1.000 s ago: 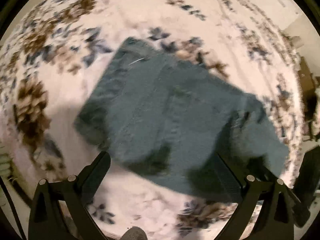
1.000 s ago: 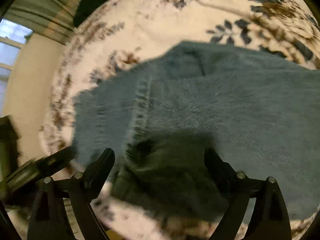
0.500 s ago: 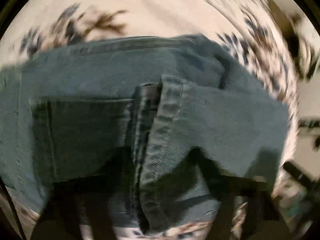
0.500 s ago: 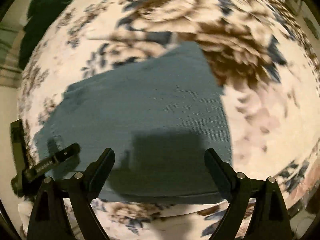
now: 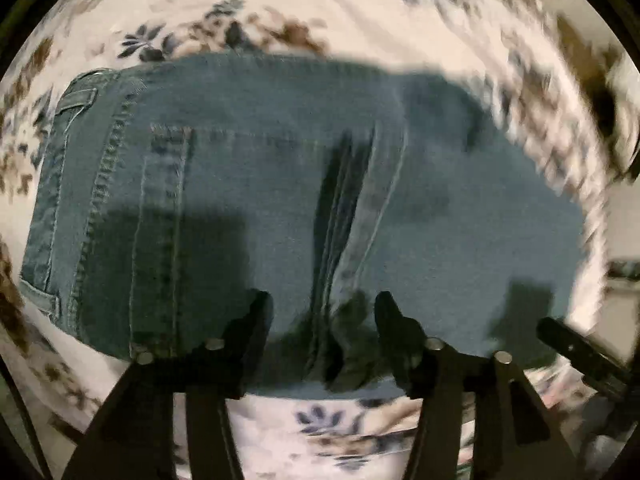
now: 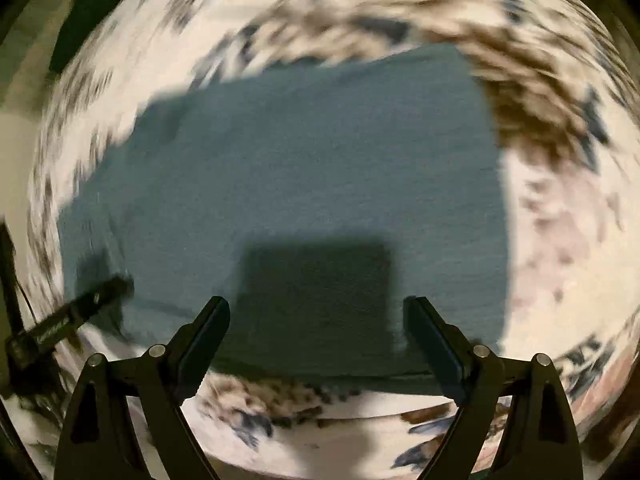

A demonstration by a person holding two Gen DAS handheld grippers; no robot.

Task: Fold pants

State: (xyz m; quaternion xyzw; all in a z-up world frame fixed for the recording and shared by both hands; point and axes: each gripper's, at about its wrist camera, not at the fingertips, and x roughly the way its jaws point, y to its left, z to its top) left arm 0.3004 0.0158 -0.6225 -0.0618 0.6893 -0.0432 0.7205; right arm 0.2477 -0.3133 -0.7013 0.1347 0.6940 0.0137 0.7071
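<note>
The jeans [image 5: 280, 216] were laid folded on the flowered bedspread [image 5: 340, 28], hem flap now flattened at 3 o'clock. Left gripper [image 5: 324, 320] and right gripper [image 6: 316, 320] were both left open, empty, so folding's basically done.

The bed cover [image 5: 280, 4] is a white floral print with brown and blue flowers, looks like a bedspread or something similar. Folded jeans [image 5: 256, 200] lie flat right on it, waistband off to the left in the left wrist view. Edges are pretty blurry.
</note>
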